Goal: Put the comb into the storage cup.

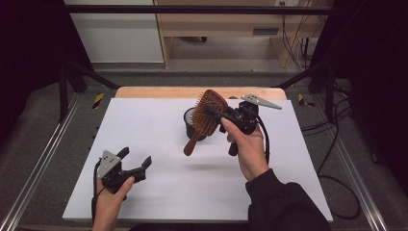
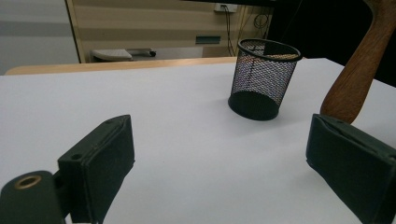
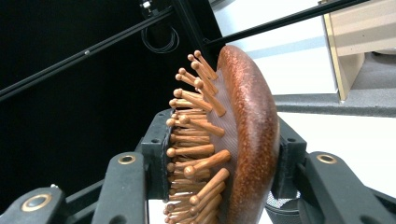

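Currently right gripper is clamping the hairbrush head above the mesh cup, left gripper hanging open and empty; the handle risks tipping the cup.

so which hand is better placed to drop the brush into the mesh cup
Right: its tool is clamped on the wooden hairbrush just above the mesh cup. The left tool is open, empty and farther off.
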Demonstrator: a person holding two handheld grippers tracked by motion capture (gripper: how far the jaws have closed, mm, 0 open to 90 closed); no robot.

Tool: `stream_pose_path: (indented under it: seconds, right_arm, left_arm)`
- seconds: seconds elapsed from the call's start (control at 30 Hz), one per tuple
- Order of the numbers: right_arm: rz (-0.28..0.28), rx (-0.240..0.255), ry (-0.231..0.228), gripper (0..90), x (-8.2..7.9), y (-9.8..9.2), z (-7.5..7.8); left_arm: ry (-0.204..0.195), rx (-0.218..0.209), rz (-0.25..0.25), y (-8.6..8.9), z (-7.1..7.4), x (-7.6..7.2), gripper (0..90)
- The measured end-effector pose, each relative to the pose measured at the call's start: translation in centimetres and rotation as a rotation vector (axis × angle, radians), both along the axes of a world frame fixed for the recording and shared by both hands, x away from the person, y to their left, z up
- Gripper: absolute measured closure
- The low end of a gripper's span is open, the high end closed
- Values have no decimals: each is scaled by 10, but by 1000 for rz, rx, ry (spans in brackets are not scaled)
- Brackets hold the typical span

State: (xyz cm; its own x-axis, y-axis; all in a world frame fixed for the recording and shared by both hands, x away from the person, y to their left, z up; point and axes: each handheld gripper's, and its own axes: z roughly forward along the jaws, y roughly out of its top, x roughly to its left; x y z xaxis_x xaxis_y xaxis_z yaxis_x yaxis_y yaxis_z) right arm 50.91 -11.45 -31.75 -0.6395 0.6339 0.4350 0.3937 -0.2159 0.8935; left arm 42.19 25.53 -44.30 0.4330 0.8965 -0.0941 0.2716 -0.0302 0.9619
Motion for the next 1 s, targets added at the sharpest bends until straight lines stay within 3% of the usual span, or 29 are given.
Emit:
stream_pose_path:
  seconds: [0.23, 0.33, 0.73, 1.0]
  right_arm:
    - [-20, -22, -16, 518, -1, -3, 6]
    - [-27, -29, -16, 518, -2, -3, 7]
    - [-49, -26, -38, 518, 4, -4, 31]
    - [-62, -22, -44, 518, 18, -1, 44]
  left_arm:
    - [-6, 14, 24, 4, 0, 0, 81]
    - [-12, 41, 28, 4, 0, -1, 81]
    - [-5, 39, 11, 2, -2, 1, 69]
    - [0, 46, 0, 1, -3, 2, 59]
